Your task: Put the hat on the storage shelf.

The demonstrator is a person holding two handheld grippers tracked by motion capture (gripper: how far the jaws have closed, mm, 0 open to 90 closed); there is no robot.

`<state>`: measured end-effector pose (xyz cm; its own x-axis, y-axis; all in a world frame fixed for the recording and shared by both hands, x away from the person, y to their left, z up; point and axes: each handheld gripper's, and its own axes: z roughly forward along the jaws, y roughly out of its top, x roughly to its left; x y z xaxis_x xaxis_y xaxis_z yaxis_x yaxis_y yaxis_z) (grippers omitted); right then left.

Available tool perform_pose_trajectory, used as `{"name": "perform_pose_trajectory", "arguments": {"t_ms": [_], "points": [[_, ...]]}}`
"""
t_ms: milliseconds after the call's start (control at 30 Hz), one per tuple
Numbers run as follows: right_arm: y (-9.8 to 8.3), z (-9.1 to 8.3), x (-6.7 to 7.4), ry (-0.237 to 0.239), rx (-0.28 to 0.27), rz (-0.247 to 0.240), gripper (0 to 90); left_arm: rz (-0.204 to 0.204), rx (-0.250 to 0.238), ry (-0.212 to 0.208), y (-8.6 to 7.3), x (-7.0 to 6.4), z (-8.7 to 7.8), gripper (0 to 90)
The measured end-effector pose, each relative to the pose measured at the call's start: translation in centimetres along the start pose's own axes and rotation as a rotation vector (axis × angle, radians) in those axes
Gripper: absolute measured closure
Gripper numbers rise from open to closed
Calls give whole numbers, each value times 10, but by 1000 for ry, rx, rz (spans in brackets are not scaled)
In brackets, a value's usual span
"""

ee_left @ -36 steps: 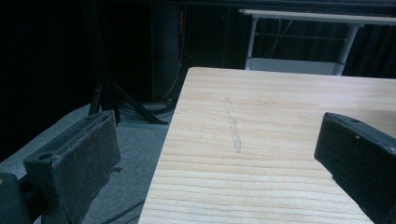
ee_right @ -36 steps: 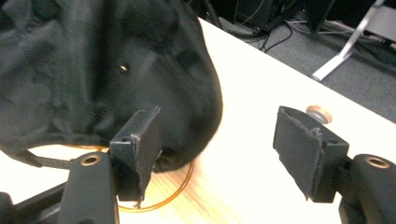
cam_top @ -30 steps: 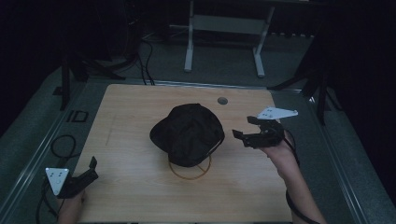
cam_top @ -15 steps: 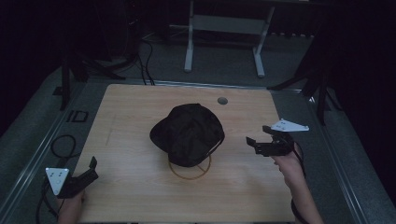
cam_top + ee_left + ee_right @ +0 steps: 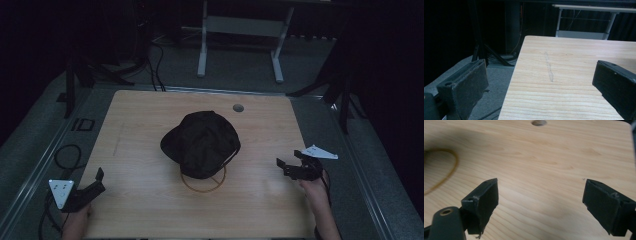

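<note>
A black cap lies in the middle of the wooden table, over part of a thin brown ring. My right gripper hovers low over the table's right side, pointing left toward the cap and apart from it. Its jaws have just been opening and stand open with nothing between them; the brown ring curves at that view's left. My left gripper rests at the near left corner, open and empty, looking along the table's left edge.
A round cable hole sits in the far part of the table, also seen as a hole ahead of the right gripper. A cable loops on the floor at left. A metal stand is beyond the table.
My right gripper has sunk and drawn back to the near right, away from the cap, with its jaws a little wider. The left gripper and the cap have not moved.
</note>
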<state>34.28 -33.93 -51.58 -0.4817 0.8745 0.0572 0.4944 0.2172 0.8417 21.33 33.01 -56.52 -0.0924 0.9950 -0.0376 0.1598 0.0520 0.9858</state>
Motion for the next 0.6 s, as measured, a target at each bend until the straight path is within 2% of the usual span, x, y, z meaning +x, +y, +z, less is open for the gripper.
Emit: {"name": "perform_pose_trajectory", "arguments": {"t_ms": [67,333,467,600], "points": [[-6,-1,-3,-35,-6,2,126,1,-1,1,0,0,0,6],[-29,-11,-11,-119,-16,45,121,-3,-1,2,0,0,0,6],[-41,-17,-12,-215,-30,62,119,-1,-1,2,0,0,0,6],[-49,-24,-13,-244,-45,89,119,-1,-1,1,0,0,0,6]]}}
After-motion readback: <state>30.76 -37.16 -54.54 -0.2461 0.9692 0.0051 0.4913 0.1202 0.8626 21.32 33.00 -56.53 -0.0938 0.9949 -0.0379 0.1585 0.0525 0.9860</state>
